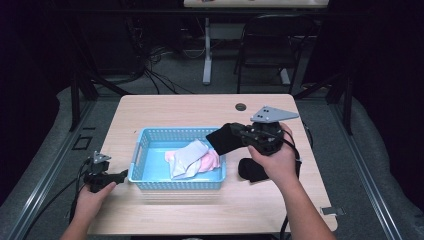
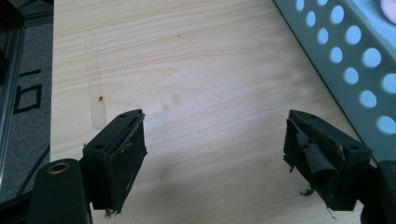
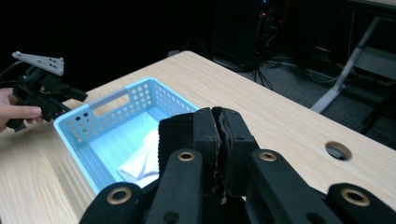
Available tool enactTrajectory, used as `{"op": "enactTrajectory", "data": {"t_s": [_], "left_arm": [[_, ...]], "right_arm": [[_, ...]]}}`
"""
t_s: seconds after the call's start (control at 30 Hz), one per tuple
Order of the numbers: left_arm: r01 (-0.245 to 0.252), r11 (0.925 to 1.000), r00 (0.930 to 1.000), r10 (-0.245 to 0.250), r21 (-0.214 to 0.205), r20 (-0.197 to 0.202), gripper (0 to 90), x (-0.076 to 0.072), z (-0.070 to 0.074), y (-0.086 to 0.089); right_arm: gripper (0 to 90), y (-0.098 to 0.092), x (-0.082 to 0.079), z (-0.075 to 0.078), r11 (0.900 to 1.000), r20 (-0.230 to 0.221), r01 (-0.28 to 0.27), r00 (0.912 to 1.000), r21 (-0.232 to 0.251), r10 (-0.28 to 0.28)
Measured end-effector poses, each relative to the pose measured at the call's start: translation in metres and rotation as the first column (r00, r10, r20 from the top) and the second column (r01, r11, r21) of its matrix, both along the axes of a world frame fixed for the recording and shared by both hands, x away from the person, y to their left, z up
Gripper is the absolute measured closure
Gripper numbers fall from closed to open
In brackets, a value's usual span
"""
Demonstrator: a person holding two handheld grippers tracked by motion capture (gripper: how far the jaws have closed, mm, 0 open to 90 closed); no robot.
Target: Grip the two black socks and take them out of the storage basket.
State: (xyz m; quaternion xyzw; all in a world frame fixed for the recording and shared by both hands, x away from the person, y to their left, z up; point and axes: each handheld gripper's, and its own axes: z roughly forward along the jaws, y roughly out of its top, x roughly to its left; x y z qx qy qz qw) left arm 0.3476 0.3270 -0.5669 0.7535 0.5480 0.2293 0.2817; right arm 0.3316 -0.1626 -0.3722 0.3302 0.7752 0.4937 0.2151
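Note:
A light blue perforated basket (image 1: 145,145) sits mid-table with a grey-white sock (image 1: 187,157) and a pink sock (image 1: 211,161) lying in it. My right gripper (image 1: 240,135) is shut on a black sock (image 1: 222,140), held above the basket's right rim; in the right gripper view the jaws (image 3: 218,116) pinch the black sock (image 3: 175,135) over the basket (image 3: 107,100). A second black sock (image 1: 250,171) lies on the table under my right hand. My left gripper (image 1: 120,176) rests low beside the basket's left wall, open with nothing between its jaws (image 2: 215,135).
The wooden table (image 1: 170,107) has a round cable hole (image 1: 241,106) at the back right. The basket's wall (image 2: 355,70) runs close along the left gripper's right jaw. A chair (image 1: 270,45) and a table leg stand behind the table.

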Motion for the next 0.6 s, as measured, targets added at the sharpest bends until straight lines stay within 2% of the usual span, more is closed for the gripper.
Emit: {"op": "enactTrajectory", "data": {"t_s": [0.23,0.6], "left_arm": [[0.0,1.0,1.0,0.0,0.003,-0.005,20.9,0.0,0.0,0.001],[-0.001,1.0,1.0,0.001,0.006,-0.006,20.9,0.0,-0.001,0.001]], "right_arm": [[86.2,-0.024,-0.005,-0.012,0.9988,-0.02,0.048,0.9987,0.005,-0.048],[86.2,-0.04,-0.009,-0.039,0.9968,-0.07,0.075,0.9949,0.026,-0.073]]}}
